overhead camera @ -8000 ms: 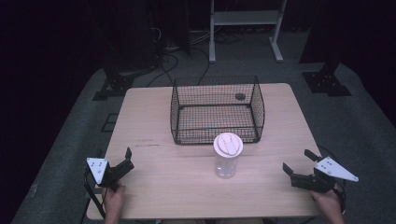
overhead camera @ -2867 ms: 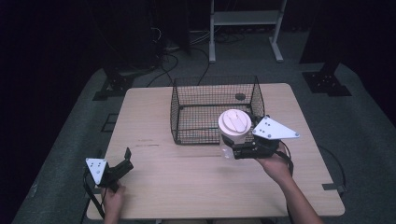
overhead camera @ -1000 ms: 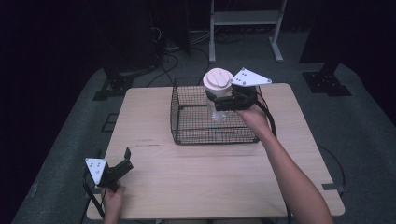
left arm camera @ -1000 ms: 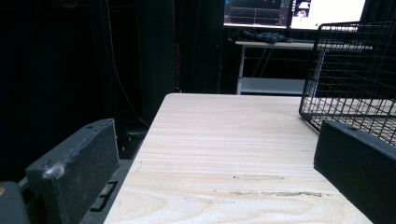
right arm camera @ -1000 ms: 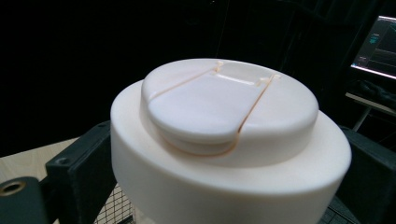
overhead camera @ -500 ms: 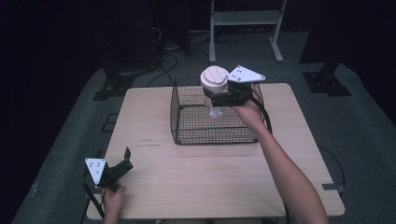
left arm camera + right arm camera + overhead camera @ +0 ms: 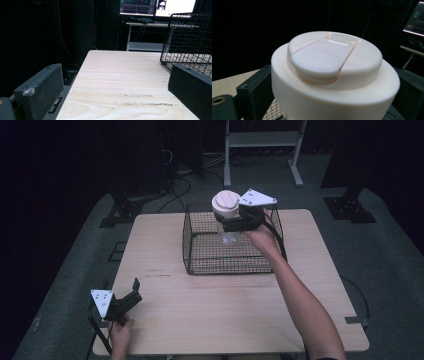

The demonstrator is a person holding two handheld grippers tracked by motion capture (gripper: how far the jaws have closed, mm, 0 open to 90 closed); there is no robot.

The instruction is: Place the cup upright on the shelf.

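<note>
The cup (image 7: 226, 209), clear-bodied with a white lid (image 7: 335, 53), is held up over the open top of the wire basket (image 7: 200, 262), near its far side. The right gripper (image 7: 235, 222) is clamped on it just below the lid: in the right gripper view its black jaws press against either side of the cup under the lid's wide rim. The lid has a raised round centre with a flap outlined in thin seams. The right arm (image 7: 300, 305) reaches from the near edge of the table (image 7: 225, 310) across to the basket, with the hand behind the gripper above the basket's right part.

The basket stands on the far half of the table, and the cup's clear body shows against the mesh floor. The left gripper (image 7: 131, 297) rests at the near left corner of the table, held by the left hand (image 7: 120, 332); its jaws are apart with nothing between them, and its own view looks along the bare wood toward the basket's corner
</note>
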